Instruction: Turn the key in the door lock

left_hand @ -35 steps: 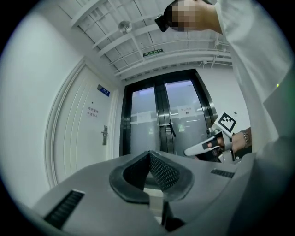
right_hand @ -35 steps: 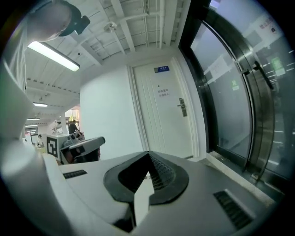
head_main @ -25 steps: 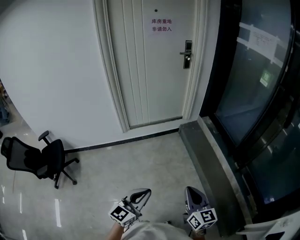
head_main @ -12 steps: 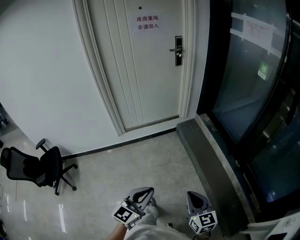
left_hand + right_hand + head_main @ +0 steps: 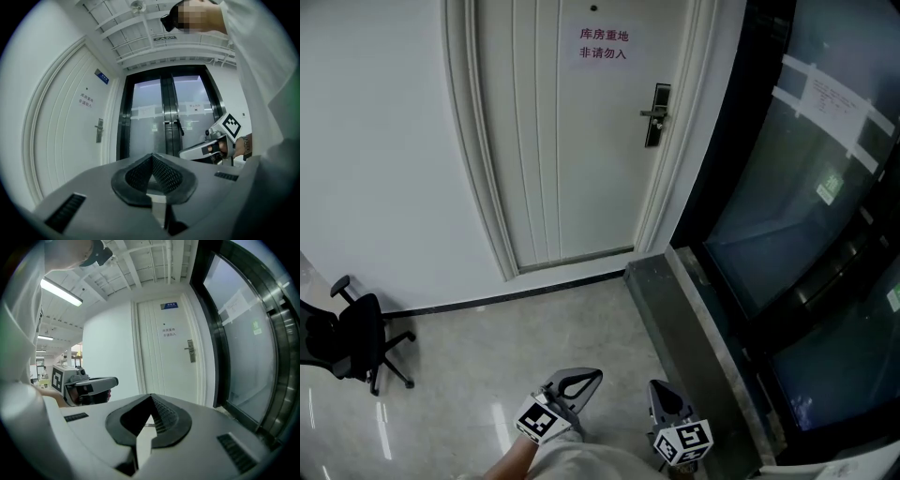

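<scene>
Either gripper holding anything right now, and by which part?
Nothing. The left gripper and right gripper both have jaws shut together, nothing between them; the door lock is well ahead, untouched.

Door lock (image 5: 654,117) detail too small

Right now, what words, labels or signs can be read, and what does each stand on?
"库房重地 / 非请勿入": red print on the white door.
Blue plate at the door's top: too small to read.
White paper notice on the glass wall: too small to read.
Green sign at the glass: blurred, unreadable.
</scene>
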`<action>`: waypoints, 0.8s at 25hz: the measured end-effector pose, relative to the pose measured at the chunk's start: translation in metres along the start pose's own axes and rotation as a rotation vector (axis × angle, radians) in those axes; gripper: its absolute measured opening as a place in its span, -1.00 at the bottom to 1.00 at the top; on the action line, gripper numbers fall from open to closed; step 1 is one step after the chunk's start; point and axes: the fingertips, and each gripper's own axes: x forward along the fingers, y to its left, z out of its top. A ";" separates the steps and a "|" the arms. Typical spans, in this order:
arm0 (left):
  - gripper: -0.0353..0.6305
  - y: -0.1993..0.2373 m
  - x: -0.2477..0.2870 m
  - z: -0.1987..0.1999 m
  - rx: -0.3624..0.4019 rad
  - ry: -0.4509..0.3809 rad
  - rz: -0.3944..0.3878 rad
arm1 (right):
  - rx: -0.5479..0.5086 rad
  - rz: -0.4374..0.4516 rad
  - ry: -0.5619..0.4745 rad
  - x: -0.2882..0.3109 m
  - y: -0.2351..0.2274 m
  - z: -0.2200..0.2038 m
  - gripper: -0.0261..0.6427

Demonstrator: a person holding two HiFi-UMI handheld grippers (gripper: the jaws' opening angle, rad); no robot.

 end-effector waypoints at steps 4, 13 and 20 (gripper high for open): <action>-0.88 0.043 0.009 0.012 -0.010 -0.035 -0.013 | 0.003 -0.035 -0.019 0.041 -0.008 0.014 -0.94; -0.88 0.106 0.041 -0.020 -0.028 0.092 0.050 | 0.044 -0.058 0.029 0.097 -0.032 0.011 -0.94; -0.88 0.138 0.107 -0.022 -0.115 0.047 0.062 | 0.079 -0.052 0.037 0.134 -0.105 0.013 -0.94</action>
